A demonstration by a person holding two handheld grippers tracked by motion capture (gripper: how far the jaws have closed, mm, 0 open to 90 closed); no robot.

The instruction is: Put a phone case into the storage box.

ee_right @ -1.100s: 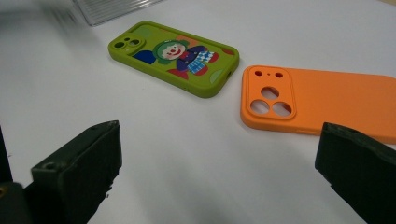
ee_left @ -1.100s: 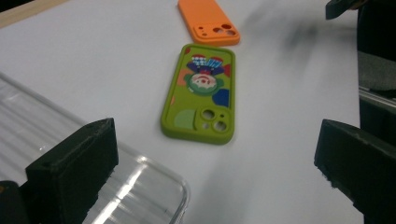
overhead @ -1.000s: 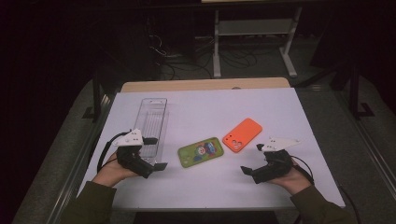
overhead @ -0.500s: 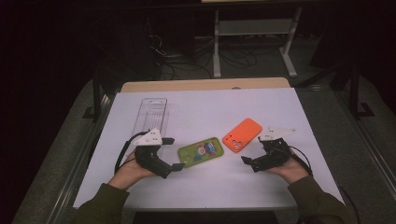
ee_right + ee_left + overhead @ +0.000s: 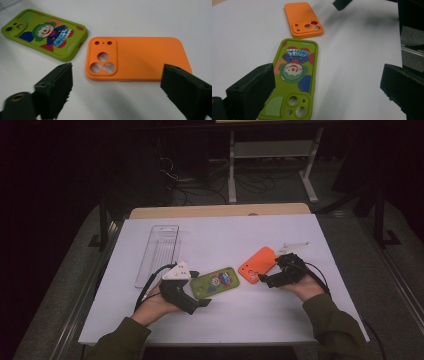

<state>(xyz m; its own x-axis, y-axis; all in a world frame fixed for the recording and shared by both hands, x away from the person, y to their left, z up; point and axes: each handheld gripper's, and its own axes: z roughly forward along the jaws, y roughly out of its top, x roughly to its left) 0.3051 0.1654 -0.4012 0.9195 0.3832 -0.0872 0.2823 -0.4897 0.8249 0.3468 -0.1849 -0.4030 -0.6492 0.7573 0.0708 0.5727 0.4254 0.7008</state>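
**Two grippers closing in on two phone cases**

On the white counter [image 5: 220,320] lay two soft phone cases, backs up, just beside each other but not touching. The green rubbery case w/ a cartoon clown print [image 5: 214,282] sat near the middle, camera cut-outs toward the person's left hand. The plain orange rubbery case [image 5: 258,263] lay a bit farther back and to the right, its camera-hole corner nearest the green one.

The left gripper [image 5: 201,289], black w/ a grey plate on top, was low at the green case's camera end. In the left gripper view the jaws stood wide apart, one jaw at the case's edge by the cut-outs, the other well off to the side over bare counter; nothing was clamped. Whether that near jaw actually touched the case, I couldn't tell.

The right gripper [image 5: 266,281], also black, pointed at the orange case from the person's side. In the right gripper view the case's near long edge sat between the two jaws, w/ gaps on both sides; the jaws had just been closing a little, yet were still open & held nothing.

A clear ribbed plastic tray [image 5: 158,251] lay lengthwise at the left of the counter, well apart from both cases. Beyond the counter's far edge showed a strip of wooden board [image 5: 220,211].
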